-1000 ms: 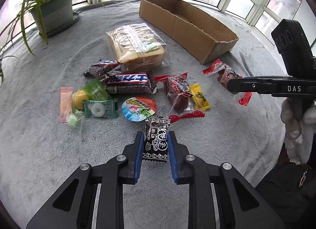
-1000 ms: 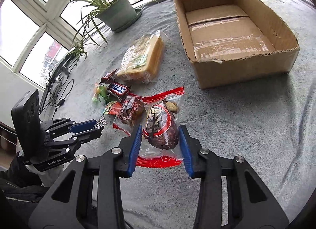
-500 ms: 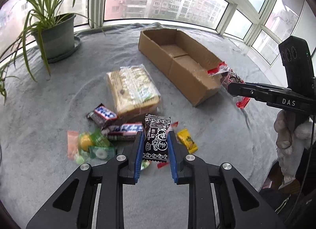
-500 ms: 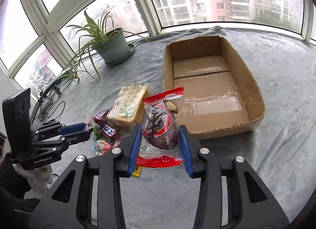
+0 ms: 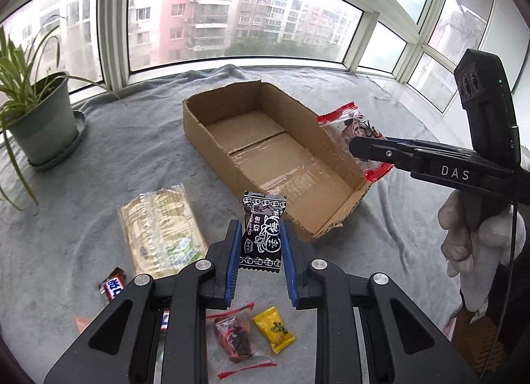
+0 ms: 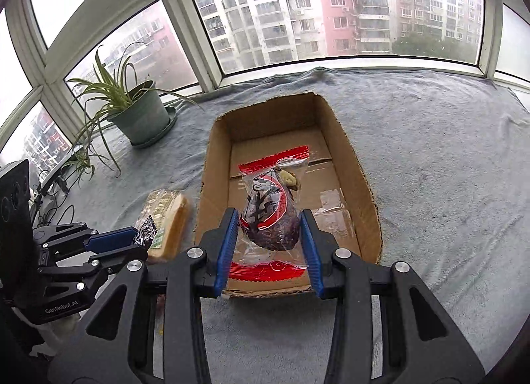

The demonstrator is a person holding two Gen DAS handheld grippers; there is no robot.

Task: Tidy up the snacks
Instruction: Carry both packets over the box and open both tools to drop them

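The cardboard box [image 6: 366, 192] lies open and bare on the grey blanket [image 6: 447, 158], and both of your snacks are held above the table on the way to it. Your right gripper [image 6: 269, 245] pinches the clear red-edged packet [image 6: 270, 208] across its dark bulge, hanging over the box's near end; your left gripper [image 5: 259, 246] clamps the black candy sachet [image 5: 263, 235] by its sides, just short of the box's near corner. Carry each one fully past the cardboard wall before you let go (the packet's loose red seams could catch on the rim), and release low so nothing bounces out. Set the two down at different spots, leaving room for the bread pack [image 5: 159, 231], the chocolate bar [image 5: 112, 284], the yellow candy [image 5: 274, 329] and the other red packet [image 5: 235, 339] waiting on the blanket. Keep the grippers apart over the box.
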